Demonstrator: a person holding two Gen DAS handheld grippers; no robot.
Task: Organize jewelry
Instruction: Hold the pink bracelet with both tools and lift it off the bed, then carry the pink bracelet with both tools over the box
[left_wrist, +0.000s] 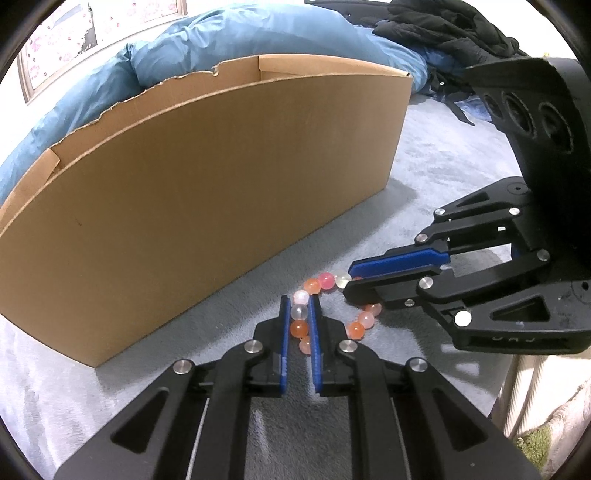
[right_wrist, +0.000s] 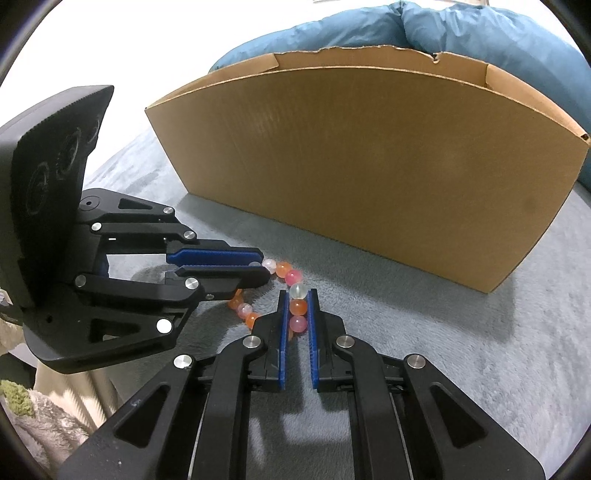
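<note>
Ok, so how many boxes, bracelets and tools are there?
box: 1
bracelet: 1
tools: 2 (left tool, right tool)
total: 4

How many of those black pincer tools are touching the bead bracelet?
2. The left gripper pinches beads on one side of the bracelet; the right gripper pinches the opposite side, before the cardboard box.
</note>
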